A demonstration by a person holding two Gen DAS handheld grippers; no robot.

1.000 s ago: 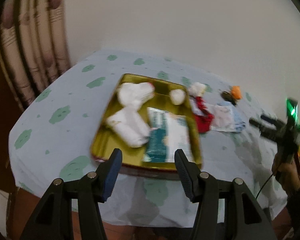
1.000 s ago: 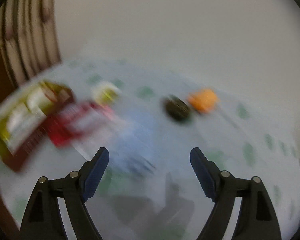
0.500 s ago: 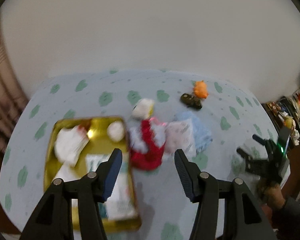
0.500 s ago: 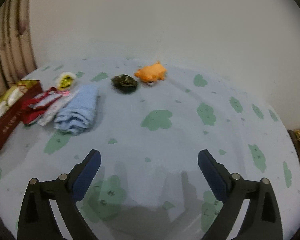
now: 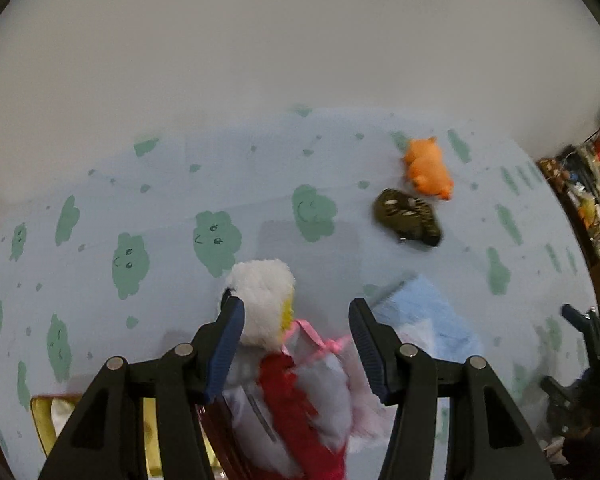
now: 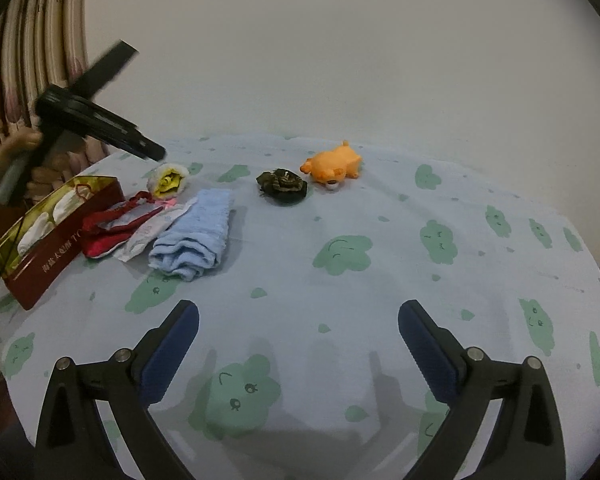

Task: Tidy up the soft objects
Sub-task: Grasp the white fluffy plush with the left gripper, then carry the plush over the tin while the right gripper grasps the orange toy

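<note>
- On the cloud-print tablecloth [image 6: 340, 216], a row of soft things lies beside the gold-lined tin tray [image 6: 60, 236], which already holds white bundles.
- Just beside the tray sits a red and white pouch [image 6: 112, 224], then a pale packet [image 6: 148, 232], then a folded blue towel [image 6: 196, 236]; a white and yellow plush [image 6: 168, 178] lies behind them.
- Farther along the table, an orange plush [image 6: 334, 164] and a dark mottled toy [image 6: 282, 186] lie close together, well apart from the tray.
- Above the pouch and the white plush hangs the left gripper [image 5: 296, 340], its jaws partly apart with nothing pressed between the pads.
- Over bare cloth near the table's front edge, the right gripper [image 6: 298, 344] has its jaws spread wide and empty.
- Risk, as I judge it: the pouch, packet and plush overlap, so a downward close could pinch two items at once or catch only the pink ribbon [image 5: 320, 338], letting the pouch slip free on the lift.
- Another hazard is the left view's blur; a descent at that pace could shove the plush aside instead of straddling it.
- The tablecloth could also bunch into the pads if the jaws close too low.
</note>
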